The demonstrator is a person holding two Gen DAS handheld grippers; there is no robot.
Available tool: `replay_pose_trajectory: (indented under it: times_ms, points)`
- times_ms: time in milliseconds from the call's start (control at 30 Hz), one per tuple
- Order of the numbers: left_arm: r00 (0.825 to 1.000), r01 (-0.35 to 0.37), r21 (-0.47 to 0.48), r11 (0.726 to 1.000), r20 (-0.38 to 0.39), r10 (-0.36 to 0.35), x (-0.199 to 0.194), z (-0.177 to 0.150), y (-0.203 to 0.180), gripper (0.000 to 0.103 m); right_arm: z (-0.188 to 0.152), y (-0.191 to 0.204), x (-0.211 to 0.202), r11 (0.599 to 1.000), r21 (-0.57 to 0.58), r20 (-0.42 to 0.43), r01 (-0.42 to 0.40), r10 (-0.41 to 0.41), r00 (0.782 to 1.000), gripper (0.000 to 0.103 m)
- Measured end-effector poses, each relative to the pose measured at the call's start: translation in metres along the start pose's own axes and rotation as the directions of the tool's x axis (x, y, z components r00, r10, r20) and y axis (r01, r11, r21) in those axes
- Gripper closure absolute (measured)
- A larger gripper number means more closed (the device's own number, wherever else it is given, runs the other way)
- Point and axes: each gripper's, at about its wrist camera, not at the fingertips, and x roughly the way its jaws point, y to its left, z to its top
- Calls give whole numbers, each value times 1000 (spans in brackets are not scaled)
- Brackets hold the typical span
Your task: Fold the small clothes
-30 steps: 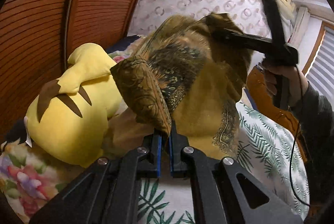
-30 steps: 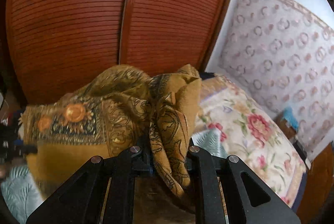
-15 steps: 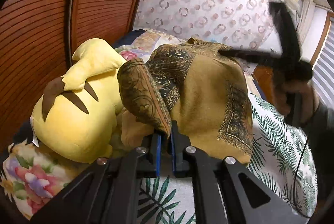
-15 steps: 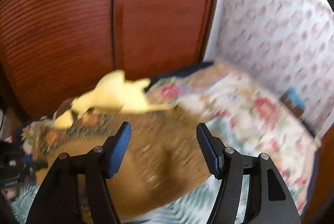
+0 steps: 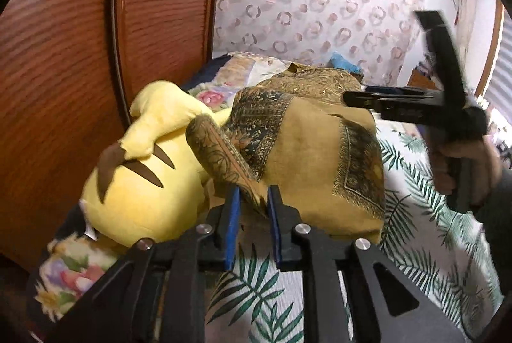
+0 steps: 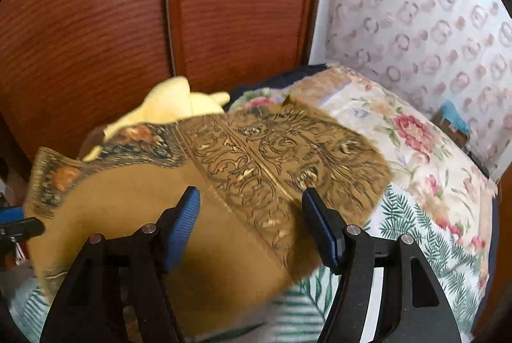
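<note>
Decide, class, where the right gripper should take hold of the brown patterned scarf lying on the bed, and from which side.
Probably the near right corner of the scarf, where its patterned border lies flat on the leafy sheet. Come from the right, jaws across the edge. The right gripper hangs open above it; the left gripper is opening around the left fold.

From my left wrist view, the yellow plush toy [image 5: 140, 183] hides the bedding beneath it, and its lower end is covered by my left gripper [image 5: 251, 208] frame. The ochre patterned cloth [image 5: 307, 157] conceals its own far edge behind its hump. The right gripper [image 5: 377, 101] is smeared by motion; I cannot tell how its jaws stand there. The person's hand [image 5: 460, 167] is cut by the right edge. In my right wrist view, the cloth's [image 6: 224, 192] near hem is blurred and hidden behind my right gripper [image 6: 251, 215] frame, and the plush [image 6: 172, 106] is mostly covered.
</note>
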Motion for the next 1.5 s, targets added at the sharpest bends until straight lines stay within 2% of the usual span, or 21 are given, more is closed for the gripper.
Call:
replay_pose_trajectory:
  times_ms: [200, 367, 500, 600, 733, 833, 1033, 1233, 1433, 1500]
  points:
    - [998, 1, 64, 998, 58, -4, -27, 1, -21, 85, -23, -1, -67, 996, 84, 62, -6, 1, 998, 35]
    - [994, 29, 117, 993, 99, -40, -48, 1, -48, 85, -54, -1, -126, 990, 134, 94, 30, -43, 995, 35]
    - [990, 46, 180, 983, 123, -69, -61, -1, -75, 85, -83, 0, -172, 981, 180, 128, 69, -93, 987, 23]
    - [981, 123, 206, 971, 123, -150, -68, -1, -97, 85, -104, 0, -202, 972, 214, 150, 99, -132, 980, 15]
    - [975, 155, 236, 959, 119, -186, -77, 0, -130, 85, -134, -1, -246, 948, 273, 167, 162, -213, 963, 13]
    - [968, 165, 265, 950, 140, -207, -87, 2, -153, 84, -151, -2, -277, 921, 319, 171, 225, -290, 942, 13]
    - [953, 218, 298, 929, 140, -268, -101, 7, -185, 83, -184, -8, -340, 840, 429, 189, 332, -443, 877, 13]
    - [946, 230, 300, 926, 155, -285, -110, 17, -197, 82, -207, -15, -378, 781, 494, 187, 383, -525, 830, 13]
    - [948, 226, 296, 928, 152, -280, -109, 18, -202, 82, -216, -15, -387, 763, 505, 190, 403, -554, 810, 13]
    - [950, 221, 295, 929, 152, -274, -108, 18, -202, 82, -217, -15, -388, 764, 503, 190, 403, -553, 811, 13]
